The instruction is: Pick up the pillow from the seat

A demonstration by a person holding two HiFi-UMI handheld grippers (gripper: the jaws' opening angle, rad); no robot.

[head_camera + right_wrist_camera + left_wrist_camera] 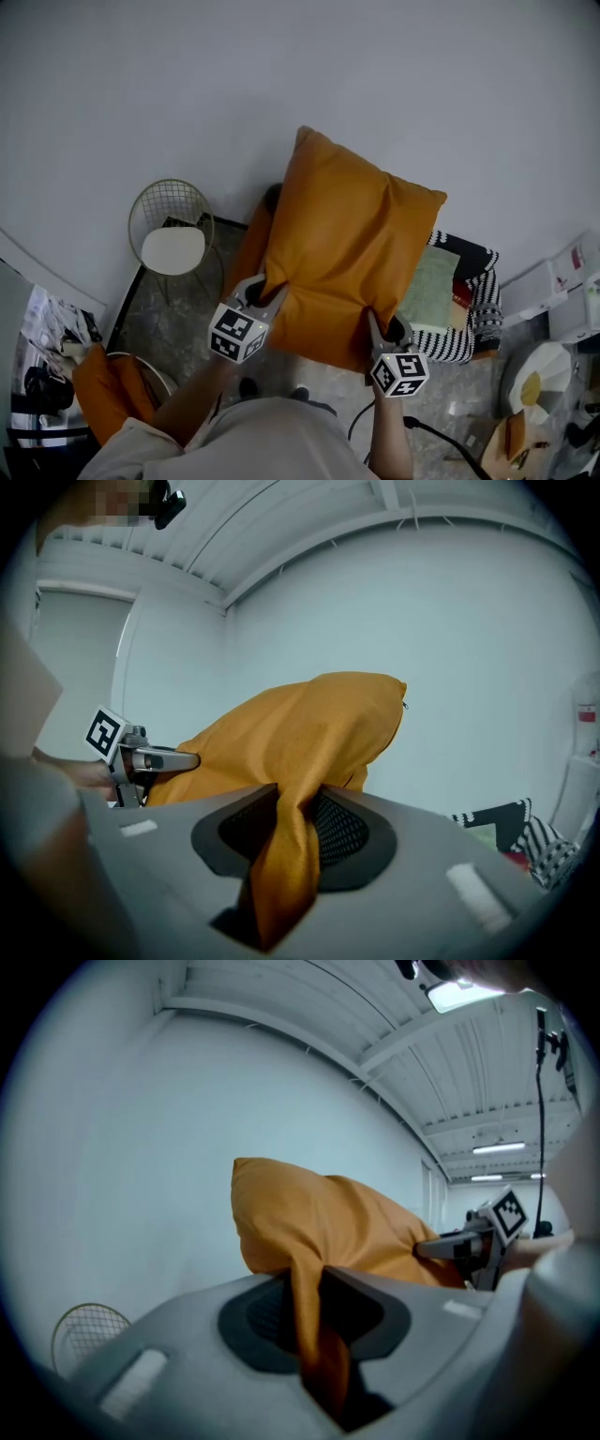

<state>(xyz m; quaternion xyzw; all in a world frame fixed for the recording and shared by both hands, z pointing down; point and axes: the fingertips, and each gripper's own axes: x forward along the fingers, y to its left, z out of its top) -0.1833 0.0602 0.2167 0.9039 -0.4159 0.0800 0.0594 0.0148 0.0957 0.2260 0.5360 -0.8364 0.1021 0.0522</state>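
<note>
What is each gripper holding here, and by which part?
Both hold the orange pillow: left gripper and right gripper each pinch fabric at a near corner.

Plain pale grey wall [281,66] as backdrop; dark marbled floor [173,323] beneath; gold wire chair [172,220] with a round white pad, set against the wall, left of the seat [469,314] draped in black-and-white patterned fabric; ribbed white ceiling [375,1016] carrying lit strip lamps [498,1148]; white boxes [562,281] at far right.
</note>
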